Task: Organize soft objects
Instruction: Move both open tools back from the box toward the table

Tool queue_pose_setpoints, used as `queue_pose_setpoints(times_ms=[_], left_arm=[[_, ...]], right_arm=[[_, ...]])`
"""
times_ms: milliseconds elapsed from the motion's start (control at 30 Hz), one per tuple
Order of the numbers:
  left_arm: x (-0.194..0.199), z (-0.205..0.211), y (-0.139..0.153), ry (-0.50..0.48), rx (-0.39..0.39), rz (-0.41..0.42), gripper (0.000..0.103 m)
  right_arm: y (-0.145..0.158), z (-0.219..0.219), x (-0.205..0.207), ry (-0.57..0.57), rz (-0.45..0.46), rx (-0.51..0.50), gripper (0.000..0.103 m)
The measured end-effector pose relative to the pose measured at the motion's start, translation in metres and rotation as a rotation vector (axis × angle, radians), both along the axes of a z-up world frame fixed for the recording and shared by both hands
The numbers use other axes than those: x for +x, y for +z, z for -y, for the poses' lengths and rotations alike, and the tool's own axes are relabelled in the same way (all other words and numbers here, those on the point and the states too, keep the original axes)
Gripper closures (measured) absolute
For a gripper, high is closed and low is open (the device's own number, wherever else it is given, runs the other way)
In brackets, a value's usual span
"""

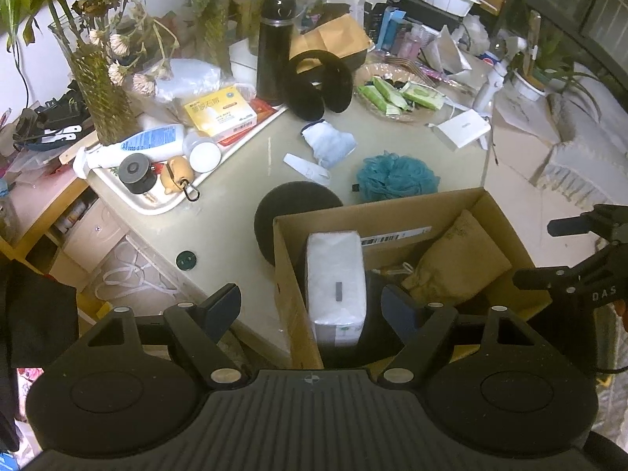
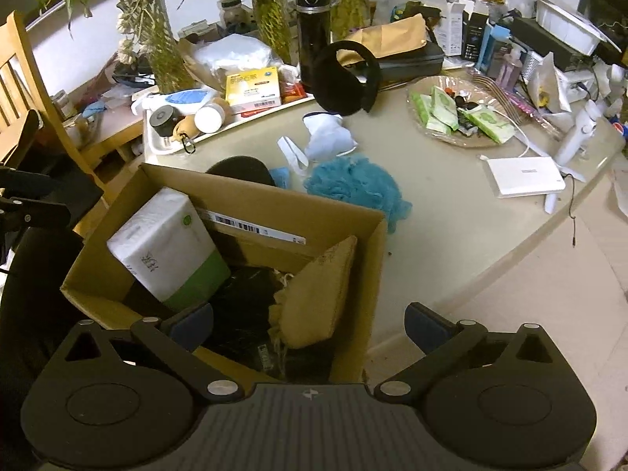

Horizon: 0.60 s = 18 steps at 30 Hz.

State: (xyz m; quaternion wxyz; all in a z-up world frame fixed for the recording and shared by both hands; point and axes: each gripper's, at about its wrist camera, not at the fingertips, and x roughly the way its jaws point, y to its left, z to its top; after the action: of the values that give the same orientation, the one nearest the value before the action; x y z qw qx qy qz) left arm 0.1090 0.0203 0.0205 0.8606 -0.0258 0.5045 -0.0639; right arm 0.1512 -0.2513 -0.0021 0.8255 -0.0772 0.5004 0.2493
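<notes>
**Both grippers wide over the box, nothing held**

I have my left gripper (image 1: 310, 306) above the near-left part of the cardboard box (image 1: 292, 306), fingers spread wide. The white tissue pack (image 1: 335, 286) stands on end inside the box, right between my left fingers but touching neither; one finger hangs outside the box's left wall, the other inside past the pack. Nothing gripped.

My right gripper (image 2: 308, 324) is also spread wide and empty. Its left finger sits inside the box over dark contents, the right finger outside the box's right wall over the table edge. The tan burlap pouch (image 2: 318, 294) leans against the box's right inner wall, between my right fingers and just ahead of them, not touched. The tissue pack (image 2: 168, 247) leans in the box's left rear corner, ahead and left of this gripper.

Soft things on the table (image 1: 251, 157) outside the box: teal bath pouf (image 1: 396, 176) just behind the box's far wall, black round sponge (image 1: 292, 204) touching the box's far-left corner, white-blue cloth (image 1: 327, 145) further back, black earmuffs (image 1: 318, 82) beside the black thermos (image 1: 274, 47). All well ahead of both grippers. A tray (image 1: 157, 206) of bottles sits at left.
</notes>
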Motion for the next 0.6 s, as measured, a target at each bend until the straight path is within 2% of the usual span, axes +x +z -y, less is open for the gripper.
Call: queue_pose_setpoints(times_ms=[600], left_arm=[[0.024, -0.002, -0.004, 0.002, -0.015, -0.019, 0.024]], right_arm=[[0.004, 0.000, 0.036, -0.034, 0.009, 0.026, 0.000]])
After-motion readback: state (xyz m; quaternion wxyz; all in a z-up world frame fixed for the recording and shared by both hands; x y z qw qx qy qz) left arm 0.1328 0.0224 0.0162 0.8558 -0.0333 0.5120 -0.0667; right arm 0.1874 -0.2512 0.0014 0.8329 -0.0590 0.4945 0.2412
